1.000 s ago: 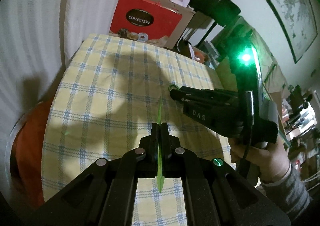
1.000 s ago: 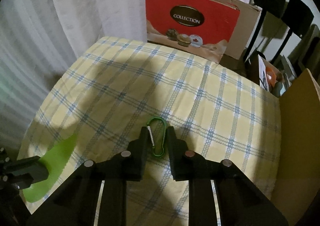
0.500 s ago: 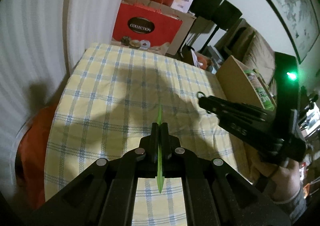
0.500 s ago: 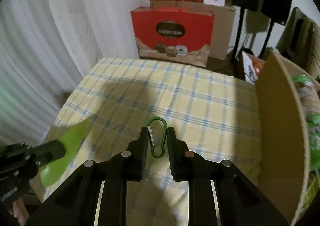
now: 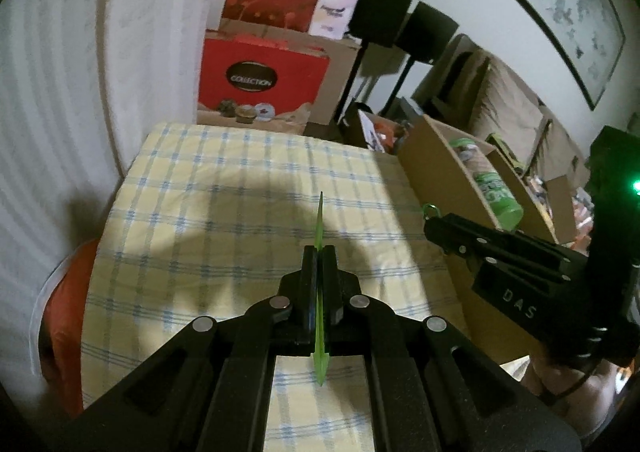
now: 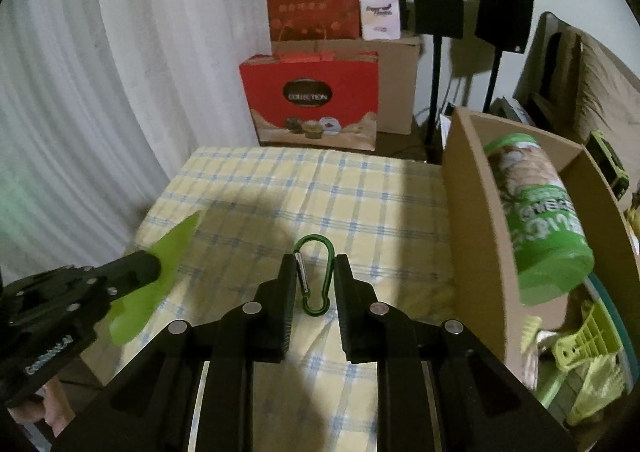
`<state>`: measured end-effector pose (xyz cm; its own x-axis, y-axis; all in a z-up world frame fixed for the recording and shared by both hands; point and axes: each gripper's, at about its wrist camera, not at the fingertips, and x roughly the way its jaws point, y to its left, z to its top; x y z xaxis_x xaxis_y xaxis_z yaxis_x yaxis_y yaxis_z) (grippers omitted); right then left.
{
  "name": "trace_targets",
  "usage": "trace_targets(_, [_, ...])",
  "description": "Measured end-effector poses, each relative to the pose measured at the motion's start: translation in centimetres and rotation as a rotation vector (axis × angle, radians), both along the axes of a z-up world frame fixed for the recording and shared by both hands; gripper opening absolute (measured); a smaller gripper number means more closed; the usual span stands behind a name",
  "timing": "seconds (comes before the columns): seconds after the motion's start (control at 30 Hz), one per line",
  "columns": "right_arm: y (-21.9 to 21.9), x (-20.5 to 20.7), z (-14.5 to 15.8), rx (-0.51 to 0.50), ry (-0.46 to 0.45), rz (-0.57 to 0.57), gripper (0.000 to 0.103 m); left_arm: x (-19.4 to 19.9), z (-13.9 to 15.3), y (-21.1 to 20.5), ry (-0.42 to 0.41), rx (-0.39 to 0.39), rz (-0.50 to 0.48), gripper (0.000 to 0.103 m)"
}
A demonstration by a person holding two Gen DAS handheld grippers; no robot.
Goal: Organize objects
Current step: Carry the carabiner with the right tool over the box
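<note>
My left gripper is shut on a thin green plastic scraper, seen edge-on in the left wrist view; in the right wrist view the scraper shows as a flat green blade at the left. My right gripper is shut on a green carabiner and holds it above the checked tablecloth. In the left wrist view the right gripper is at the right, beside the cardboard box. The box holds a green-labelled canister.
A red "Collection" bag and stacked boxes stand beyond the table's far edge. Two black speakers on stands are behind. White curtain hangs at left. Green plastic items lie in the box's near end. An orange object sits left of the table.
Both grippers have risen and pulled back from the table. The right gripper with the carabiner has moved right, toward the cardboard box, which has come into view.
</note>
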<state>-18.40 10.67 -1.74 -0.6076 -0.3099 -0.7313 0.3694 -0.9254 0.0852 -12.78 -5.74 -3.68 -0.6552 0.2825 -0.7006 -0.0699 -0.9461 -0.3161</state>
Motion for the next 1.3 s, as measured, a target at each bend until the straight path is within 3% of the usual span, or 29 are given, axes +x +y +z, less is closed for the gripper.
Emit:
trace_targets(0.63, [6.7, 3.5, 3.5, -0.038, 0.081, -0.079, 0.018, 1.1, 3.0, 7.1, 0.049, -0.026, -0.067, 0.002])
trace_targets(1.3, [16.2, 4.9, 4.9, -0.042, 0.102, -0.188, 0.018, 1.0, 4.2, 16.5, 0.066, -0.028, -0.165, 0.002])
